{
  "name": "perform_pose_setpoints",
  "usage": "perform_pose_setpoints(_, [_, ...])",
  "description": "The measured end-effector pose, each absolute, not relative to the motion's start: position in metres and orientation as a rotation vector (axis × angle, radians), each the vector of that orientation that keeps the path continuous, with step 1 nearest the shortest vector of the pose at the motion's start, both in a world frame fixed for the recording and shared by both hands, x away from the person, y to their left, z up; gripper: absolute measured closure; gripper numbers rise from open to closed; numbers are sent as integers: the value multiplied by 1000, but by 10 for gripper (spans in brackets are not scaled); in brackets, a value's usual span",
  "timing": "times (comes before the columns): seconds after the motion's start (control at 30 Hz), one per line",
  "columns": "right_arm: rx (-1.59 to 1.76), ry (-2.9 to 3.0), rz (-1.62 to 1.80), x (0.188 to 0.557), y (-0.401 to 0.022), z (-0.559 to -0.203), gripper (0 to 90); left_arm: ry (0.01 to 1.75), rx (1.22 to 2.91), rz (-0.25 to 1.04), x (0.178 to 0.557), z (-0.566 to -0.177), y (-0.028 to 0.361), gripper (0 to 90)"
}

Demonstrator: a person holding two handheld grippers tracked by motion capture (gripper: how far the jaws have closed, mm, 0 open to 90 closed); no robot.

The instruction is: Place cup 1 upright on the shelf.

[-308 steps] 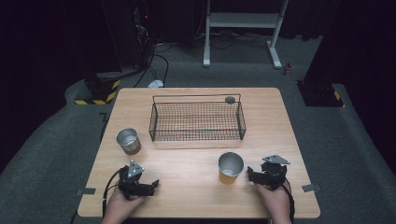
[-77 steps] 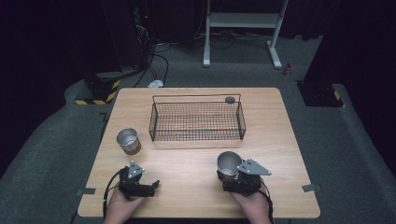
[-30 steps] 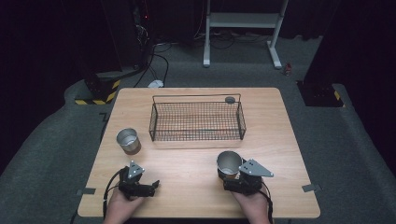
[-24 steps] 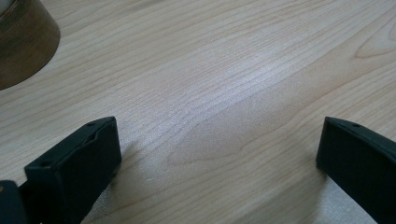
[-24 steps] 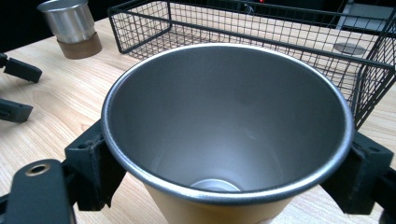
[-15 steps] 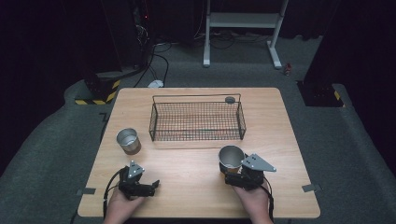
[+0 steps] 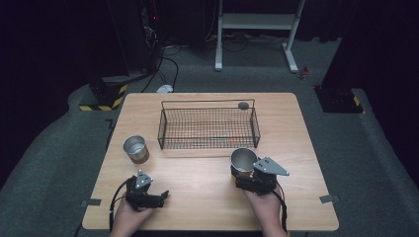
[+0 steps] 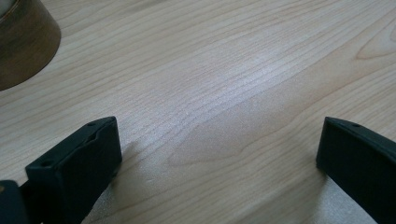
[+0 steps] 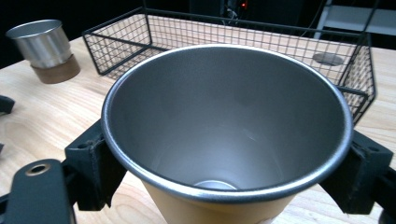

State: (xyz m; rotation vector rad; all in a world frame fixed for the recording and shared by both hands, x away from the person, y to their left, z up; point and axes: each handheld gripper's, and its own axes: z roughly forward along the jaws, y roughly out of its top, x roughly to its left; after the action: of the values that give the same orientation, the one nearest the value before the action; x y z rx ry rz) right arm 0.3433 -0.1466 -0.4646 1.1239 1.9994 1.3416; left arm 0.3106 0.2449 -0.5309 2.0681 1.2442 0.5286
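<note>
The steel cup (image 7: 243,160) sits just in front of the wire basket (image 7: 207,128), clamped between the right gripper (image 7: 245,173) jaws. The left gripper (image 7: 159,196) rests on the table (image 7: 306,148), jaws spread wide, holding nothing.

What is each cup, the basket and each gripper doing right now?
Right cup: upright, empty, gripped.
Left cup: upright on the table, untouched.
Basket: nothing in it.
Right gripper: shut on the right cup.
Left gripper: open, holding nothing.
</note>
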Motion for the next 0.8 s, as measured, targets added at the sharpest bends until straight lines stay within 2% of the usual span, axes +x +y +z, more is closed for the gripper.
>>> perform_pose_setpoints(0.8, [1095,1979,1363,353,-145,-439,135,1250,2066,527,312,-531,244,6])
